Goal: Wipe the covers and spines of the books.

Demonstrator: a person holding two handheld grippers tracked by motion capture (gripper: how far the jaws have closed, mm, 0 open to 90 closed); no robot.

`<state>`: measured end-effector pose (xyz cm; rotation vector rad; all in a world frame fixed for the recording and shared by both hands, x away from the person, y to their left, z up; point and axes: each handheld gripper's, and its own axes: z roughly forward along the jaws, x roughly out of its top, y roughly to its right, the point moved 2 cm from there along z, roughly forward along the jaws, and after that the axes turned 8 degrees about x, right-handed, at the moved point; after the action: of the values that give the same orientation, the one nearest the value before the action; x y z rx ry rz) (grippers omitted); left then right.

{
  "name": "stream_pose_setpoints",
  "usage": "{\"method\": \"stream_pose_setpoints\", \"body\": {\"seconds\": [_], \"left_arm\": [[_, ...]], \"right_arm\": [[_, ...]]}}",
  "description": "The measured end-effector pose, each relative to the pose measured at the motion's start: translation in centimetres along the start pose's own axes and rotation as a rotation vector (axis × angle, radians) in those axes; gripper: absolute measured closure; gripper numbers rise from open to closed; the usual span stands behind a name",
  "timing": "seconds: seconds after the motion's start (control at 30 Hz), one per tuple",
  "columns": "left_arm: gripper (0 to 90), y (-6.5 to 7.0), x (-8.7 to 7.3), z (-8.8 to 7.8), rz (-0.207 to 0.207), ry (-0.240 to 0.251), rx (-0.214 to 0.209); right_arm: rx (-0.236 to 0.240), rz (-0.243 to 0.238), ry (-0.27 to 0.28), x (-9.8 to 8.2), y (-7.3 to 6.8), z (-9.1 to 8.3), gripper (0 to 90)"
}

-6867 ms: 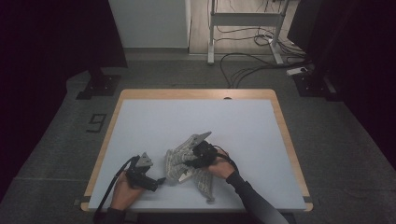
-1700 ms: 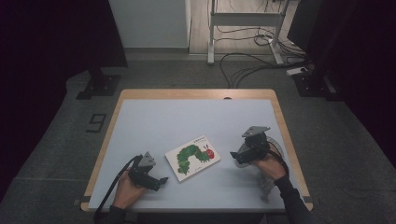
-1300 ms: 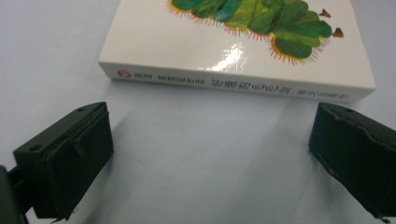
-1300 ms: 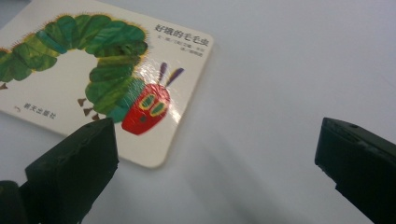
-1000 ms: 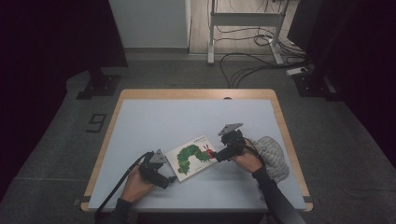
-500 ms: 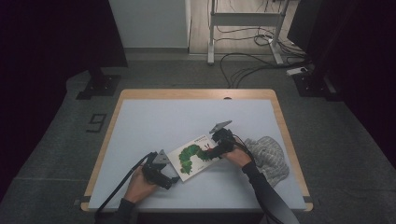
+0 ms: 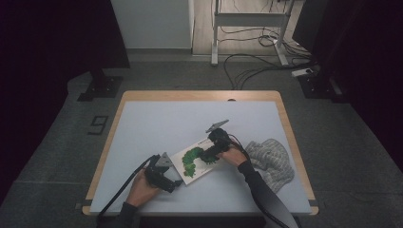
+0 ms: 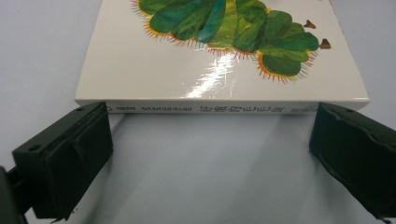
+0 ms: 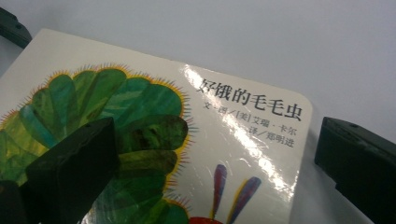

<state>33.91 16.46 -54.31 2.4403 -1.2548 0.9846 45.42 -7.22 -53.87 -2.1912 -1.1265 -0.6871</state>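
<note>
A white board book (image 7: 196,162) with a green caterpillar on its cover lies flat near the table's front middle. My left gripper (image 7: 172,180) sits at the book's near-left end. In the left gripper view its jaws stand open (image 8: 211,137), one on each side just short of the book's spine (image 8: 219,108). My right gripper (image 7: 207,155) hovers over the book's right part. In the right gripper view it is open (image 9: 215,140): one jaw is above the cover (image 9: 140,107), and the other is past the book's edge over the table.
A crumpled grey cloth (image 7: 272,160) lies to the right of the book, beside the right forearm. The white table top (image 7: 157,128) has a wooden rim. Cables and a stand's legs lie on the floor beyond the far edge.
The cloth that covered the book now lies at the right. My right gripper has come back left from the cloth onto the book. My left gripper has moved right up to the spine.
</note>
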Motion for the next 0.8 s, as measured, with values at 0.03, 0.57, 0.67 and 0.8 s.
{"method": "stream_pose_setpoints", "body": {"seconds": [0.03,0.57,0.67,0.8], "left_arm": [[0.0,0.0,0.0,0.0,0.000,0.000,0.000],[0.0,0.0,0.0,0.0,0.000,0.000,0.000],[0.0,0.0,0.0,0.0,-0.001,0.001,0.000],[0.0,0.0,0.0,0.0,0.000,0.000,0.000]], "right_arm": [[0.007,0.001,0.000,0.0,-0.1,0.0,2.3],[0.060,0.105,0.054,0.3,0.2,-1.3,8.5],[0.069,0.117,0.064,0.3,0.2,-1.6,8.7],[0.086,0.138,0.082,0.2,0.1,-2.1,9.0]]}}
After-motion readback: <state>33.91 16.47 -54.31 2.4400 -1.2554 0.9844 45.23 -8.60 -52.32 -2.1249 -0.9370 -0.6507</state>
